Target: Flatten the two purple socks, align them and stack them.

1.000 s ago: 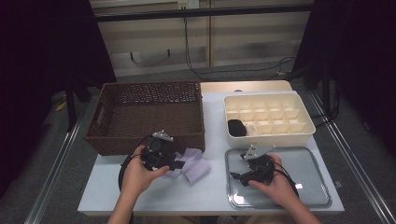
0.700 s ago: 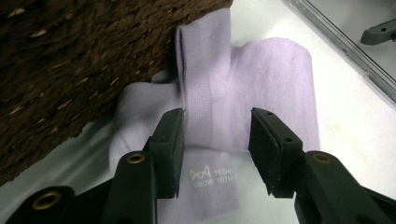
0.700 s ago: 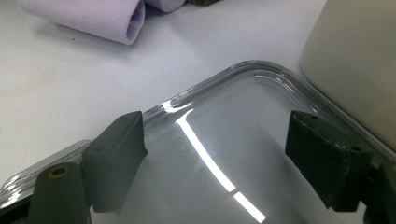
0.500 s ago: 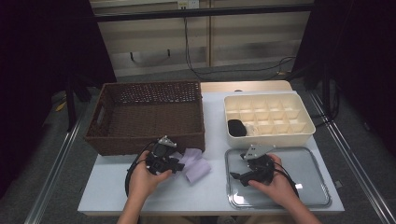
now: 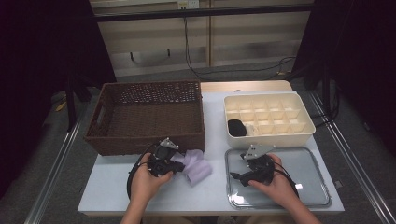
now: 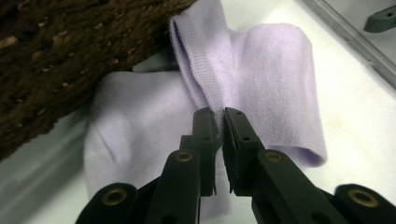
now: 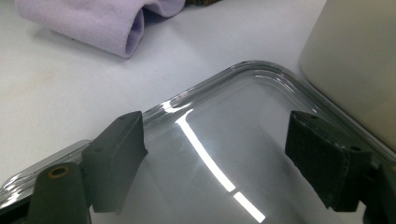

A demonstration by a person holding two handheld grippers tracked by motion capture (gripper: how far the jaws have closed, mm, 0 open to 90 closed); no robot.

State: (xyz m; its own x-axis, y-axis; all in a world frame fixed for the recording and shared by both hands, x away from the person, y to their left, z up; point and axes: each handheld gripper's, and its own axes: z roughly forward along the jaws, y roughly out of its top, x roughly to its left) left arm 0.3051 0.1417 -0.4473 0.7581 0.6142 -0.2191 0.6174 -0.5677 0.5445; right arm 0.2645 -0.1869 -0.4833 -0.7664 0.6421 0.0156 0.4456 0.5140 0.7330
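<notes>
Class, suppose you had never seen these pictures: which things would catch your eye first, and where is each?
First the lilac sock, lying on the white table just in front of the wicker basket, with the left claw pinched on a fold of it, its jaws having just been closing. Next the shiny metal tray at front right, over which the right claw is held open.

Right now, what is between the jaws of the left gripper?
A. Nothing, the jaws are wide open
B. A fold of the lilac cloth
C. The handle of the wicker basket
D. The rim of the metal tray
B: in the left gripper view the left gripper has its jaws, which have just been closing, pinched on a raised fold of the lilac cloth, which lies beside the wicker basket.
</notes>
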